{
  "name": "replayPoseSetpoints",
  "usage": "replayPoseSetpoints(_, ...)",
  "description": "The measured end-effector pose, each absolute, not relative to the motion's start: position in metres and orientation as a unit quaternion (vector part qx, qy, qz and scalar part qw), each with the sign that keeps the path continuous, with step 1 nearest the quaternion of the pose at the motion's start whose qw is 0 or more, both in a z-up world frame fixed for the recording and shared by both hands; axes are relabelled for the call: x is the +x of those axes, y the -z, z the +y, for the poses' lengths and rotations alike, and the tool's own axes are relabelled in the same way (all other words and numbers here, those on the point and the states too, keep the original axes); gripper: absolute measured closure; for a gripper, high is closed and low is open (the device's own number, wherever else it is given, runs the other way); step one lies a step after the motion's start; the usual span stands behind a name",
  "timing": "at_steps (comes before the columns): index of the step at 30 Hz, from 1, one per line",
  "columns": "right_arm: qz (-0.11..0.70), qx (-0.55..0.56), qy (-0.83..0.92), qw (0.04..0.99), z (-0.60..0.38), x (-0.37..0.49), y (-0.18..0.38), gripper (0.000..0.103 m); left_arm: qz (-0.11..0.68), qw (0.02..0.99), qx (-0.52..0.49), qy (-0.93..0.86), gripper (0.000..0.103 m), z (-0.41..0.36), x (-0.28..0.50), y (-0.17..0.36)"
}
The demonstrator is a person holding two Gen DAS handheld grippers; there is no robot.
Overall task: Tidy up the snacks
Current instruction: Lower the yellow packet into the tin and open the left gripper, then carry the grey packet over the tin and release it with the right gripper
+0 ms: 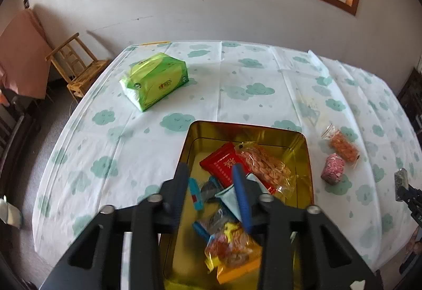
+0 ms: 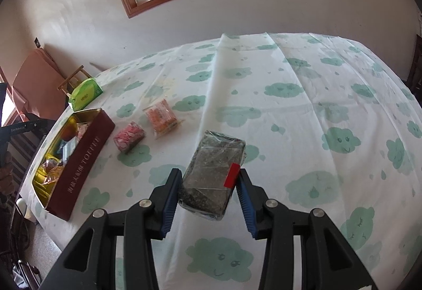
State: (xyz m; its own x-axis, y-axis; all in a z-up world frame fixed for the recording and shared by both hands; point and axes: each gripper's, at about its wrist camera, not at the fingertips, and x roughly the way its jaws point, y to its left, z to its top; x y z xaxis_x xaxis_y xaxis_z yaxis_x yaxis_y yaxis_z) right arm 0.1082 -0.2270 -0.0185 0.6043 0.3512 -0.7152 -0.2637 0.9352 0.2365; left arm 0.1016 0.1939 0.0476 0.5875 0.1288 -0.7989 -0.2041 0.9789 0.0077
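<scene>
A green tissue pack [image 1: 155,80] lies at the far left of the surface [image 1: 237,73], which is covered by a white cloth printed with teal clouds. Beyond that edge stands a wooden chair [image 1: 76,67].

Next comes an open tin [image 2: 87,155] with a gold inside and dark red outer walls. It holds several snacks: a red packet [image 1: 224,163], a clear bag of orange-brown pieces [image 1: 266,166] lying partly on it, and a yellow and orange packet [image 1: 232,250] at the near end. The left gripper [image 1: 212,182] hangs over the tin with its fingers released and a gap between them. A pale blue wrapper [image 1: 229,197] sits between the fingers, but whether it touches them cannot be told.

To the right of the tin, on the cloth, lie a small pink wrapped snack [image 2: 129,137] and, just beside it, a clear bag of orange snacks [image 2: 161,117]. The two are near each other and apart from the tin.

Farther right, the right gripper [image 2: 208,185] has its fingers clenched on a dark, speckled snack block [image 2: 213,174] in clear wrap with a red tab. The fingers press on its two long sides at the near end. The block points away from the camera, above the cloth.
</scene>
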Motion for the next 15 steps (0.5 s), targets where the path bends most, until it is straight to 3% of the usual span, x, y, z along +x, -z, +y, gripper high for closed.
replayPoseSetpoints(15, 0.373, 0.036, -0.301, 0.877, -0.117, 0.11, -0.037, 0.06, 0.438, 0.877, -0.067, -0.183, 0.066, 0.201, -0.001, -0.038)
